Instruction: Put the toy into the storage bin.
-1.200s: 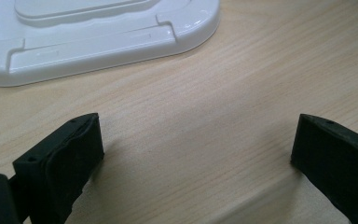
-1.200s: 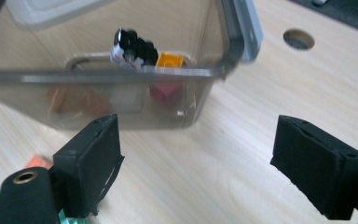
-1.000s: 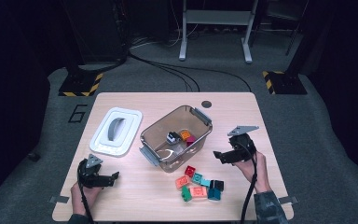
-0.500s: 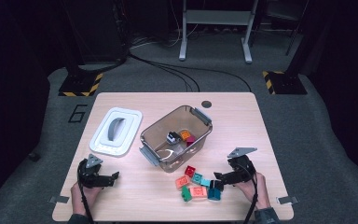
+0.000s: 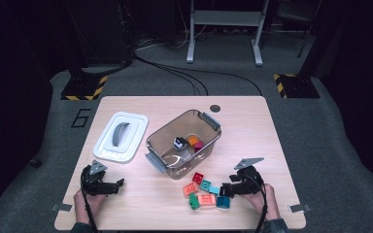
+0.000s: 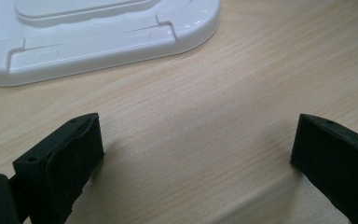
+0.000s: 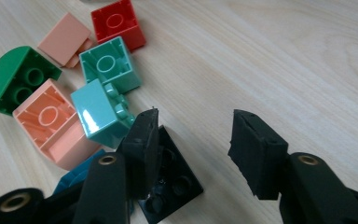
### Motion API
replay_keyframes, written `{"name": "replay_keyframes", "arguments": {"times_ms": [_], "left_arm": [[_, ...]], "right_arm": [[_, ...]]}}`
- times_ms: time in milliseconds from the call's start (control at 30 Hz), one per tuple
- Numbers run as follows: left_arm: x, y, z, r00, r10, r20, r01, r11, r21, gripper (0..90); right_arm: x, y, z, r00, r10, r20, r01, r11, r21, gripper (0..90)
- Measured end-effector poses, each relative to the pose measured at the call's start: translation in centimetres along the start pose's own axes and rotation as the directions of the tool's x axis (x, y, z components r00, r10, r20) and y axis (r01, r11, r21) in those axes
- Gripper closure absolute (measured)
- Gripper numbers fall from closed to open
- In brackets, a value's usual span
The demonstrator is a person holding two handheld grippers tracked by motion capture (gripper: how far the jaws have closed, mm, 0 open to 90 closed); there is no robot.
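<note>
While the right tongs (image 7: 193, 140) close, the black brick (image 7: 172, 182) lies outside their left jaw.

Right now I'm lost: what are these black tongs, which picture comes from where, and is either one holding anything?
A person holds hand-held tongs in each hand at a wooden table. One picture looks down from above; the other two ride on the tongs themselves. From above, the left tongs rest near the white lid, jaws wide apart over bare wood. The right tongs sit at a pile of toy bricks in front of the clear bin, which has a few bricks inside. Their jaws have just been closing, beside a black brick, but nothing is between them, so nothing is held yet.
</note>
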State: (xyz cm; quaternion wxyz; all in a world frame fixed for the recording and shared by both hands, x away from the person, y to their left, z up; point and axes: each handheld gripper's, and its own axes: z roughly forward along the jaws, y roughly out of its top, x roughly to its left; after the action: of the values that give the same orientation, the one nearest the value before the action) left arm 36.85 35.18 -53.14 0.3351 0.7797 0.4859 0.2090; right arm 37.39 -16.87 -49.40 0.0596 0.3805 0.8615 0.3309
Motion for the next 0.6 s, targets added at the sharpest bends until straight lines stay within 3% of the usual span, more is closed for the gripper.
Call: {"name": "replay_keyframes", "arguments": {"times_ms": [167,267,367,400,467,600], "left_arm": [[0.0,0.0,0.0,1.0000,-0.001,0.001,0.001,1.0000,0.001,2.1],[0.0,0.0,0.0,1.0000,-0.001,0.000,0.001,1.0000,0.002,2.1],[0.0,0.0,0.0,1.0000,-0.001,0.000,0.001,1.0000,0.001,2.1],[0.0,0.0,0.0,1.0000,-0.002,0.001,0.002,1.0000,0.001,2.1],[0.0,0.0,0.0,1.0000,-0.001,-0.001,0.001,1.0000,0.001,2.1],[0.0,0.0,0.0,1.0000,-0.001,0.001,0.001,1.0000,0.002,2.1]], "right_arm": [[-0.8,-0.1,-0.2,0.9969,0.054,0.058,-0.053,0.9984,-0.023,53.5],[-1.7,-0.2,-0.2,0.9933,0.093,0.069,-0.090,0.9949,-0.047,49.2],[-2.2,-0.2,-0.4,0.9945,0.093,0.048,-0.091,0.9944,-0.055,42.0],[-2.3,-0.2,-0.5,0.9961,0.078,0.042,-0.075,0.9948,-0.070,35.4],[-1.8,-0.2,-0.6,0.9975,0.063,0.033,-0.060,0.9959,-0.068,33.5],[-0.8,0.0,-0.4,0.9998,0.011,0.017,-0.011,0.9999,-0.002,33.5]]}}
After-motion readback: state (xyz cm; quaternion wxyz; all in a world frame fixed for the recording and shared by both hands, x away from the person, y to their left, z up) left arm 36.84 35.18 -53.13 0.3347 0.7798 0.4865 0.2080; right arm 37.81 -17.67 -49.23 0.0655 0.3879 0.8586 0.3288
